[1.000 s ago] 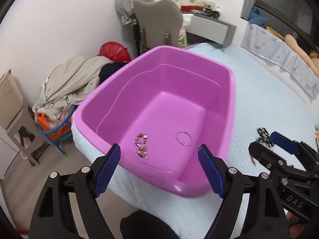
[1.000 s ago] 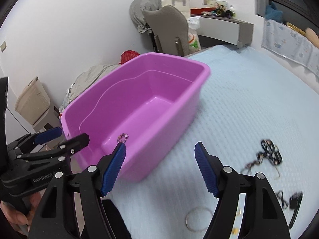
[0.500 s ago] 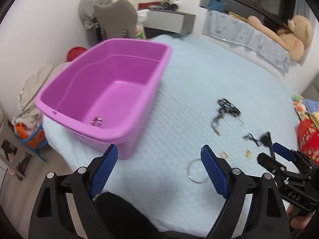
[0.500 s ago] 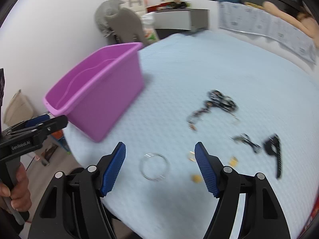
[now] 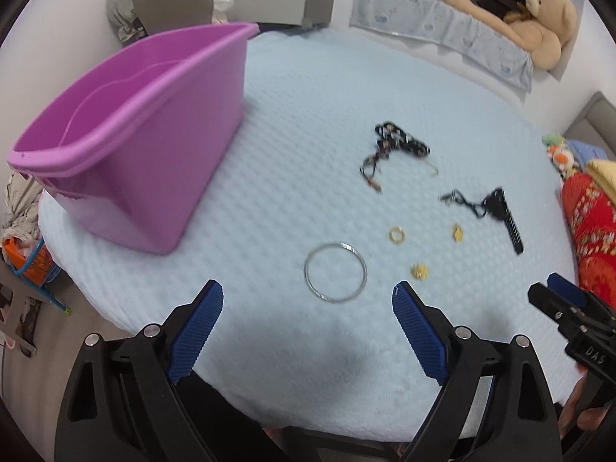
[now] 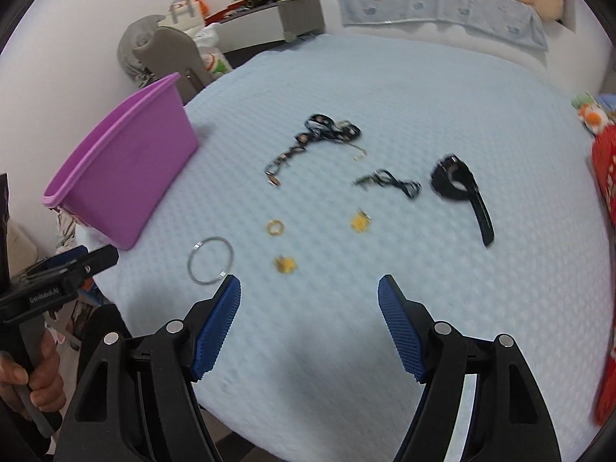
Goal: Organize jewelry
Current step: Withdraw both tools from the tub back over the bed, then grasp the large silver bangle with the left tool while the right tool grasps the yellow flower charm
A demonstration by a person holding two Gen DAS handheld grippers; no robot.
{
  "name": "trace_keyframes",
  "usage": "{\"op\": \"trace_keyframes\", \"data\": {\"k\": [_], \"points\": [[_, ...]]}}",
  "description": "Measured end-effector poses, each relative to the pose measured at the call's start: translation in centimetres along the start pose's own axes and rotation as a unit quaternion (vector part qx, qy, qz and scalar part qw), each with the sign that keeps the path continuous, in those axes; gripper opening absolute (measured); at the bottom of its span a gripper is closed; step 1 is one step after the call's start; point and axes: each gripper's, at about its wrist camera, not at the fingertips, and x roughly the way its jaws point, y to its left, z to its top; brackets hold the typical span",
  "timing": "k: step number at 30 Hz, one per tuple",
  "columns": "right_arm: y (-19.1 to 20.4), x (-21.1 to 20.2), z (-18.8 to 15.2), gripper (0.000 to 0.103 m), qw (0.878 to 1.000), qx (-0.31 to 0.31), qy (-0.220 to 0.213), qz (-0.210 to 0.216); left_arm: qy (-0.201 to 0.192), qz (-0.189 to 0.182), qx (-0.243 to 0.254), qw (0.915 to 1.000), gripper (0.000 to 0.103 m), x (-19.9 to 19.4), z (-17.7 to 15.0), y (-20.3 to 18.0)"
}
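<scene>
Loose jewelry lies on the light-blue bedspread. It includes a silver bangle, a gold ring, two small gold pieces, a dark beaded bracelet, a black cord and a black watch. A pink tub stands to the left. My left gripper hovers just short of the bangle, its jaws opening with nothing between them. My right gripper is open and empty, near a gold piece, with the bangle to its left and the watch farther right.
The bed's near edge runs right under both grippers. A teddy bear sits at the far side. A red blanket lies at the right edge. A chair draped in clothes and a laundry basket stand on the floor to the left.
Both grippers swung right and down, from over the pink tub to the jewelry on the bedspread. The left jaws widened a little.
</scene>
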Motion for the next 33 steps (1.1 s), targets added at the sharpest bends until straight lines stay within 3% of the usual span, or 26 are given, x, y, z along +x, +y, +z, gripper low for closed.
{"op": "trace_keyframes", "data": {"k": [12, 33], "points": [[-1.0, 3.9, -2.8, 0.071, 1.000, 0.010, 0.003, 0.021, -0.010, 0.004, 0.022, 0.9997, 0.088, 3.6, -2.0, -1.2], [0.2, 9.7, -1.4, 0.071, 0.999, -0.014, 0.021, 0.021, 0.010, 0.015, 0.042, 0.9990, 0.088, 9.8, -1.7, -2.0]]}}
